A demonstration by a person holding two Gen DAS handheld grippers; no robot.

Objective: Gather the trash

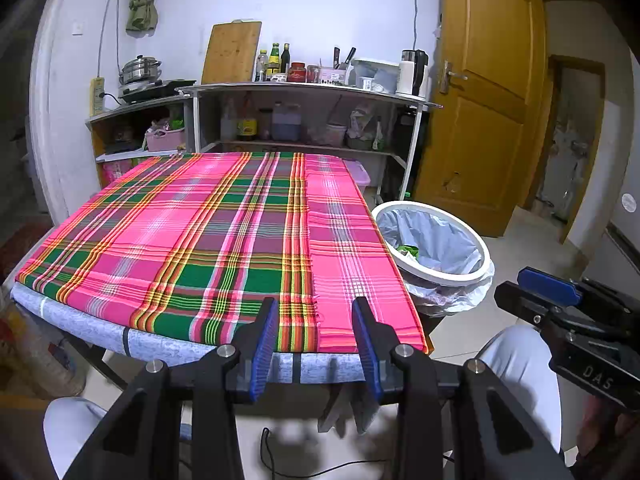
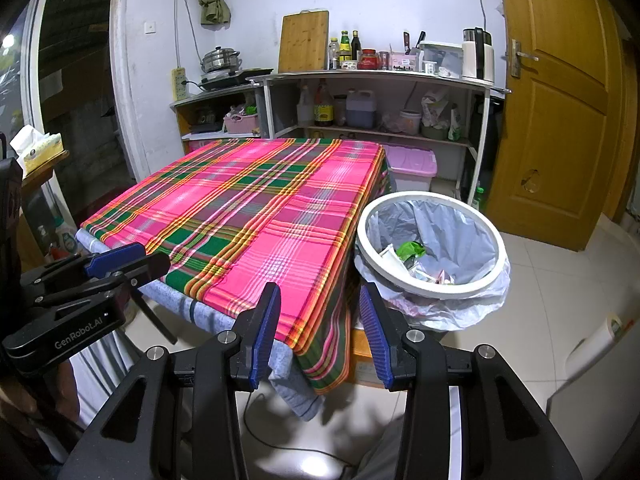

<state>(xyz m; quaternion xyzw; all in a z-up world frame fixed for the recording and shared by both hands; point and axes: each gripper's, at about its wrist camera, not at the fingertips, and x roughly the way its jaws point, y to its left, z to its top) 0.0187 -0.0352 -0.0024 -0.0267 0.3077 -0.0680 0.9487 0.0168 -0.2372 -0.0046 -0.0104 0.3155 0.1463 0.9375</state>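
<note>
A small kitchen with a white wall, a wooden door point(image 2: 560, 112) and shelves point(image 2: 360, 80) of bottles behind; in front stands a counter point(image 1: 80, 320) under a pink, green and yellow plaid cloth point(image 1: 192, 240), its top bare. Just beside its right edge, on the tiled floor, sits a white-rimmed trash bin point(image 2: 432, 288) with a pale liner, and the trash point(image 2: 412, 250) lies inside: a green scrap and some paper wrappers, partly hidden by the rim. The left hand-held gripper point(image 1: 316, 340) hovers over the near counter edge, tilted down, jaws apart with nothing between them. The right hand-held gripper point(image 2: 318, 336) hangs by the counter's near right corner, likewise tilted, jaws parted and empty. The person's pale trouser knees point(image 1: 520, 368) show below, cut off
</note>
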